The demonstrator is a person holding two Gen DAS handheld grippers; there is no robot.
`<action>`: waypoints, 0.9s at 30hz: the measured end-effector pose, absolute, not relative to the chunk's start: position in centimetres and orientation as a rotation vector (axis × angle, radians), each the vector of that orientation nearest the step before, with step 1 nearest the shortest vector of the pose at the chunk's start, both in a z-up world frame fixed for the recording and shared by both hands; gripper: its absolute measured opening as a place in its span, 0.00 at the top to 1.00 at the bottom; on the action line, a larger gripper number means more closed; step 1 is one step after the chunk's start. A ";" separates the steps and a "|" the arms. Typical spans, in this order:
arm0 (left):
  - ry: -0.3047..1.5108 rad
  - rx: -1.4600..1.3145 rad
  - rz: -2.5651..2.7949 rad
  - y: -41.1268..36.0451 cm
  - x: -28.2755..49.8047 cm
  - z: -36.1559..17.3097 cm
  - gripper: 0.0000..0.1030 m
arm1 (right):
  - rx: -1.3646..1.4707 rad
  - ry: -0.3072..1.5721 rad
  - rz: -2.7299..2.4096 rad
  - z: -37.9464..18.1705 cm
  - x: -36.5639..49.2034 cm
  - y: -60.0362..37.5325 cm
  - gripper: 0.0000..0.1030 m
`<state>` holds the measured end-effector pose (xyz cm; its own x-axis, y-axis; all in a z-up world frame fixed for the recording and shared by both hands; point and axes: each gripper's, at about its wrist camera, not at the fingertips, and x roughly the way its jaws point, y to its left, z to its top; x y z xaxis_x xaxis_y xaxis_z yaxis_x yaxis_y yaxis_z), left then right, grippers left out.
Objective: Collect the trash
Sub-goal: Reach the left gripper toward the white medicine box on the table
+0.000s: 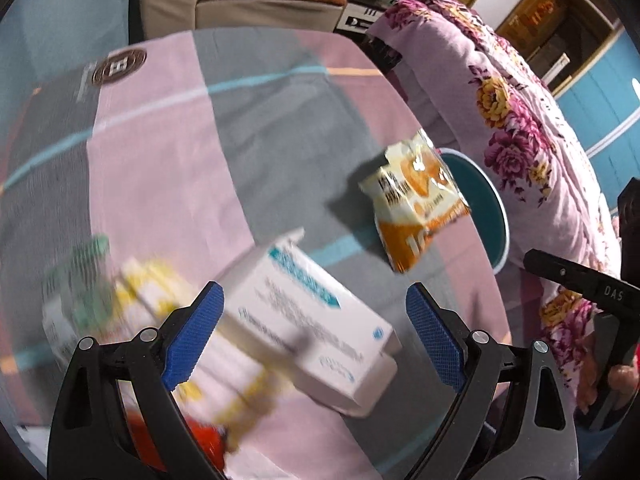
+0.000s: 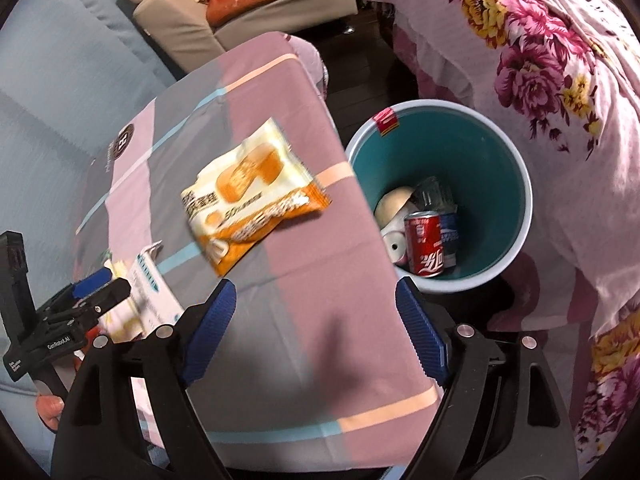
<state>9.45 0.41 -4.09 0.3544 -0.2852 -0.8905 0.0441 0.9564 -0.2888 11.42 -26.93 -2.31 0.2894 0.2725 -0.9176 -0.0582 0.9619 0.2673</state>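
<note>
The left tool (image 1: 314,334) hangs released, its blue pads spread wide, just above a white box (image 1: 316,320) that lies flat on the counter (image 2: 320,320) between and a little beyond the two pads. The box's long axis runs on a slant, from its opened flap end at the far left to its near right corner, so it sits crosswise to the gap, not square to it; the tool probably needs a slight turn before the pads can close across the narrow width. Motion blur smears the box, and the yellow and green packets (image 1: 120,292) to its left are too blurred to name. The right tool (image 2: 316,330) is also released and holds nothing, over bare cloth at the near edge of the counter. An orange snack wrapper (image 2: 252,192) lies flat farther in, ahead and a little left of the right tool, with its long axis slanting from the near left to the far right toward the bin (image 2: 516,236). The bin stands on the floor just past the counter's right edge, already holding a red can (image 2: 425,249) and other scraps. By my reckoning the left tool is nearer the box, the right nearer the wrapper and bin.
</note>
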 end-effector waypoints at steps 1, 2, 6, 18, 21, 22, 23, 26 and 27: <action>1.197 -0.239 -0.216 0.3 9.1 -4.2 0.10 | 0.196 1.259 0.225 -2.2 11.2 -26.9 0.21; 1.201 -0.246 -0.214 0.2 8.9 -4.2 0.10 | 0.198 1.257 0.230 -2.2 10.7 -26.9 0.20; 1.231 -0.272 -0.190 0.0 8.1 -5.0 0.10 | 0.208 1.256 0.248 -2.1 9.7 -27.0 0.20; 1.304 -0.365 -0.109 -1.0 9.0 -7.3 0.10 | 0.298 1.243 0.260 -2.8 8.4 -29.9 0.20; 1.319 -0.358 -0.092 -1.7 9.9 -7.9 0.10 | 0.323 1.243 0.265 -3.3 8.3 -30.6 0.20; 1.324 -0.356 -0.093 -1.9 10.1 -8.0 0.10 | 0.329 1.243 0.266 -3.4 8.3 -30.8 0.20; 1.328 -0.346 -0.091 -2.2 10.5 -8.1 0.10 | 0.336 1.244 0.267 -3.6 8.3 -31.0 0.20; 1.344 -0.327 -0.069 -2.7 11.2 -8.4 0.10 | 0.356 1.247 0.267 -4.1 8.4 -31.7 0.20; 1.347 -0.333 -0.066 -2.8 11.4 -8.4 0.10 | 0.363 1.247 0.266 -4.3 8.4 -32.0 0.20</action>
<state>11.44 -2.77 -8.37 0.2277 -0.2373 -0.9444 -0.1437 0.9510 -0.2736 8.39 -31.99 -4.29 0.2997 0.3899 -0.8707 0.0003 0.9127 0.4087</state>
